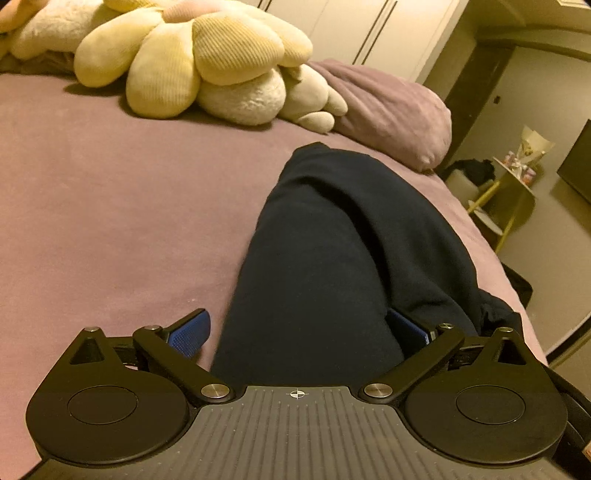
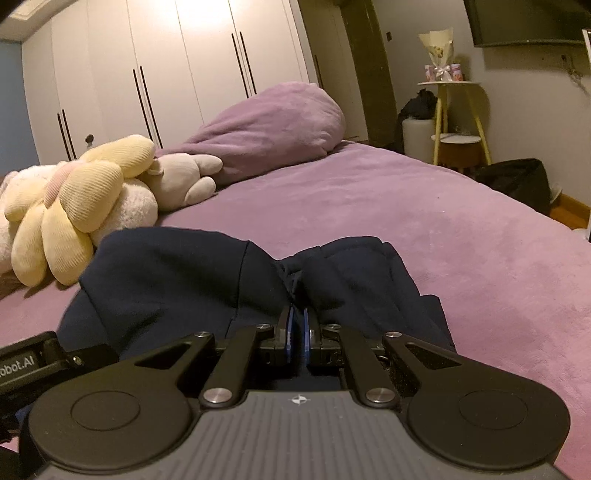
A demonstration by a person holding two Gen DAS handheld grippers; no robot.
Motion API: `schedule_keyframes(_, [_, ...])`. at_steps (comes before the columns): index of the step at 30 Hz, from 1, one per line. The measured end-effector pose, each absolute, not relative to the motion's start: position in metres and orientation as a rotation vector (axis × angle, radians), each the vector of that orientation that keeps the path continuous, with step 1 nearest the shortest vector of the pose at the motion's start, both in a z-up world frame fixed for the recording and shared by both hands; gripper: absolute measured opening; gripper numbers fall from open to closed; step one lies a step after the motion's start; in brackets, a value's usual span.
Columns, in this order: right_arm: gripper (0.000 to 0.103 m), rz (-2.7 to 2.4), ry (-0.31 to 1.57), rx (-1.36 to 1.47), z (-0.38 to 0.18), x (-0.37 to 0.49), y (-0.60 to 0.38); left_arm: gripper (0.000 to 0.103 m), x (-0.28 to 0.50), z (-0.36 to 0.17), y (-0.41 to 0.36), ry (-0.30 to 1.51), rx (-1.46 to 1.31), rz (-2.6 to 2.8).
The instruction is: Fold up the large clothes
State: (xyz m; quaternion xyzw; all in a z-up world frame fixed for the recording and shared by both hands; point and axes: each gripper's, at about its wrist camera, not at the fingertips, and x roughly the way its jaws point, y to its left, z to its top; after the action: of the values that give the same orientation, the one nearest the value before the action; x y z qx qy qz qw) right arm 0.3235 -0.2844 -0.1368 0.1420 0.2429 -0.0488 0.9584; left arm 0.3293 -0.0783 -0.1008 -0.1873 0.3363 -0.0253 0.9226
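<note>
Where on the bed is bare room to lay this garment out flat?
Bare purple sheet lies left of the navy garment, below the plush toys. More lies right of the garment toward the bed edge. Crowded at the head: toys and purple pillow.

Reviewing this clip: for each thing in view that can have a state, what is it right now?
Left hand-held gripper: open, straddling the garment.
Right hand-held gripper: shut on the navy garment.
Navy garment: bunched, lying on the bed.
Wardrobe doors: closed.
Wall television: off.
</note>
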Motion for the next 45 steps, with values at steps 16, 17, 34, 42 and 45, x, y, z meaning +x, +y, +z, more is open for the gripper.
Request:
schedule_keyframes(16, [0.004,-0.115,0.441,0.257,-0.134,0.283,-0.285,0.103,0.305,-0.117,-0.083,0.644,-0.429,-0.049])
schedule_keyframes(17, [0.004,-0.113,0.438,0.259,-0.135,0.283,-0.285,0.103,0.305,-0.118,-0.083,0.645,-0.434,-0.051])
schedule_keyframes(34, [0.004,-0.098,0.428,0.267,-0.141,0.284,-0.292,0.103,0.309,-0.116,-0.068,0.695,-0.527,-0.089])
schedule_keyframes(42, [0.014,0.068,0.562,0.468,-0.098,0.26,-0.333,0.103,0.299,-0.085,0.006,0.86,-0.593,-0.253])
schedule_keyframes(45, [0.074,0.04,0.627,0.592,-0.094,0.233,-0.371,0.103,0.299,-0.088,0.016,0.89,-0.584,-0.324])
